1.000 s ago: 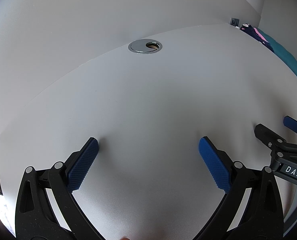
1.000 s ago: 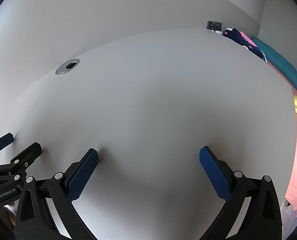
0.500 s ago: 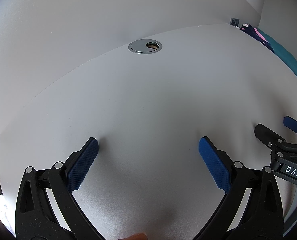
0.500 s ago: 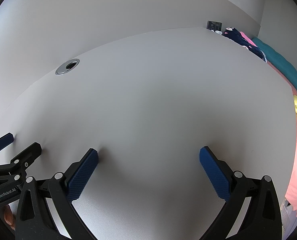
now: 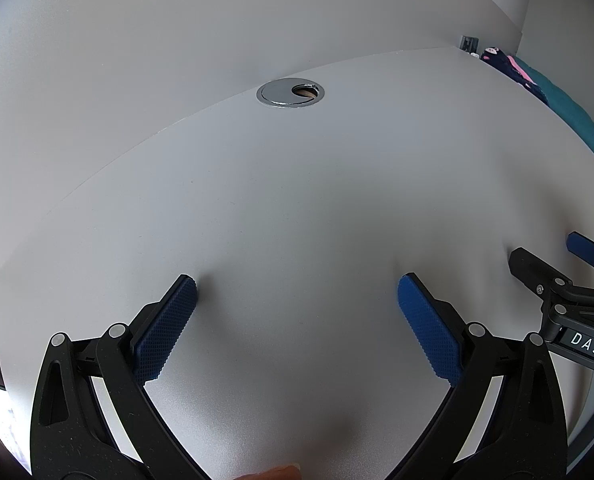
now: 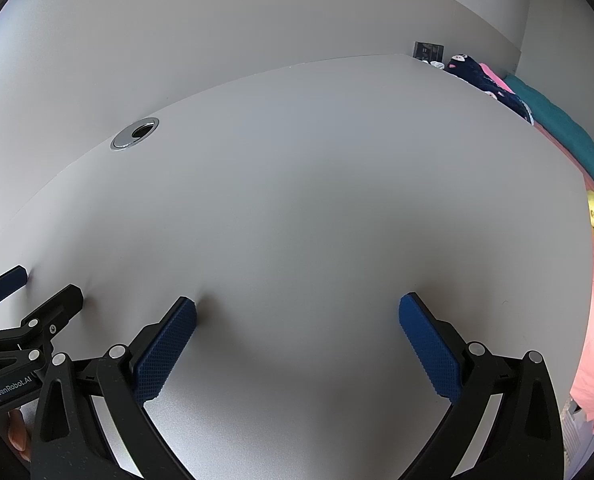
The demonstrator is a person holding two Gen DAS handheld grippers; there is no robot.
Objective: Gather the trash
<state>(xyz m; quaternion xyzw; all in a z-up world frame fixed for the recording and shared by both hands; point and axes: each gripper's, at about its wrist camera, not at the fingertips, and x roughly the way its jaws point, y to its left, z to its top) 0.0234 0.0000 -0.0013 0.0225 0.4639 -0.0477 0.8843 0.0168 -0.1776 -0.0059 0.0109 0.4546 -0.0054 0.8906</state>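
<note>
My left gripper (image 5: 297, 320) rests low over the white table (image 5: 317, 208) near its front edge, jaws spread wide with nothing between the blue pads (image 5: 165, 332). A chrome cable grommet (image 5: 290, 94) sits at the table's back edge. Just beside it to the right, my right gripper (image 6: 297, 344) is likewise wide open and holding nothing. I can see no trash in either view. Past the table's right edge lies pink and teal bedding (image 6: 569, 136).
</note>
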